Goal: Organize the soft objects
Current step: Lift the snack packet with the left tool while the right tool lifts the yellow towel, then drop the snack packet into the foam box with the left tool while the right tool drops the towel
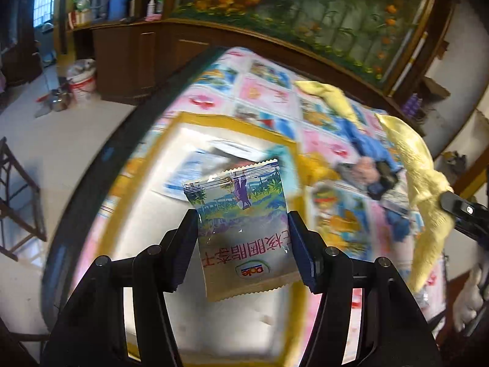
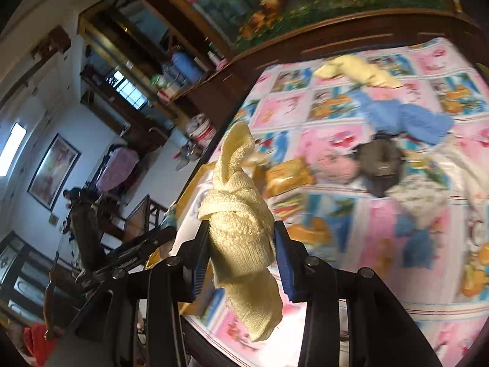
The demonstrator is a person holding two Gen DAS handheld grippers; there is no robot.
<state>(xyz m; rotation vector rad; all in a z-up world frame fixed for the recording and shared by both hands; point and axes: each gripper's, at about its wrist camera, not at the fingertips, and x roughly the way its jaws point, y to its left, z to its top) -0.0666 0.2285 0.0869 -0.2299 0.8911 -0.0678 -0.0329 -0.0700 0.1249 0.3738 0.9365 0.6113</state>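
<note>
My left gripper [image 1: 243, 232] is shut on a Dole snack packet [image 1: 241, 229] and holds it above a yellow-rimmed white tray [image 1: 214, 122] that holds another packet [image 1: 189, 171]. My right gripper [image 2: 241, 247] is shut on a pale yellow knitted cloth [image 2: 241, 229], lifted above the table; the cloth also hangs at the right of the left wrist view [image 1: 418, 177]. On the patterned tablecloth [image 2: 382, 260] lie a second yellow cloth [image 2: 360, 72], a blue cloth [image 2: 406, 119], a dark soft item [image 2: 382, 165] and an orange packet [image 2: 290, 177].
The round table has a dark rim [image 1: 101, 159]. A dark wooden cabinet [image 1: 137, 58] with bottles stands behind it, under a large flower painting [image 1: 305, 9]. A white bucket [image 1: 81, 82] and a wooden chair [image 1: 18, 202] stand on the floor to the left.
</note>
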